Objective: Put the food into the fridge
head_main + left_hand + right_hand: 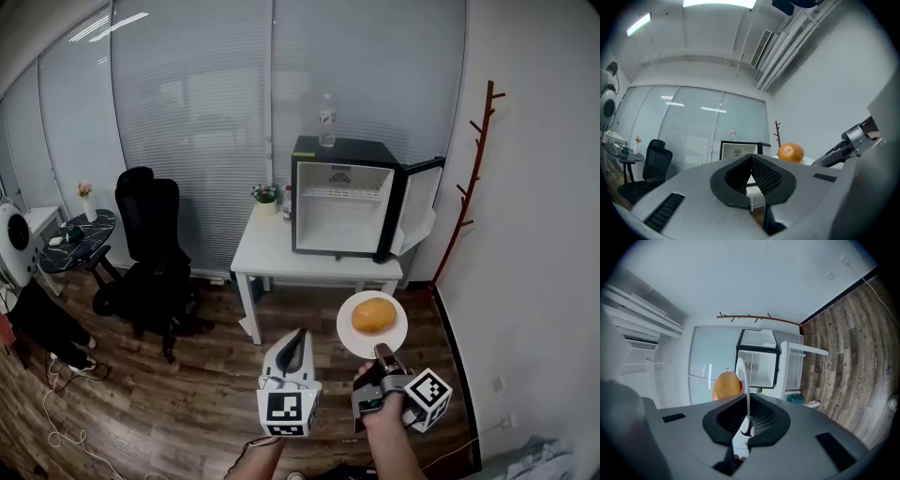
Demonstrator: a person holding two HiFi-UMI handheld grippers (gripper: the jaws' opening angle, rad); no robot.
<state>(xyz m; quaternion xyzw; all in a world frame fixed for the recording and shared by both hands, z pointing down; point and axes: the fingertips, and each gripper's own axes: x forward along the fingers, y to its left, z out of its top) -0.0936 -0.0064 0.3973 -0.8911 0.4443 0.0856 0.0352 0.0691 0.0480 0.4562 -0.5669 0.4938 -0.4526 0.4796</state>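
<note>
Wood floor stretches to a white bench by the blinds, where a black mini fridge stands with its door already swung open and a water bottle on top. Its white interior looks bare. The right claw is clenched on the rim of a white plate, and an orange sits on that plate, held in the air well apart from the fridge. The left claw is pressed together on nothing, beside the plate. I judge the task early: the opening is done, but the approach, setting the plate on a shelf and letting go remain.
</note>
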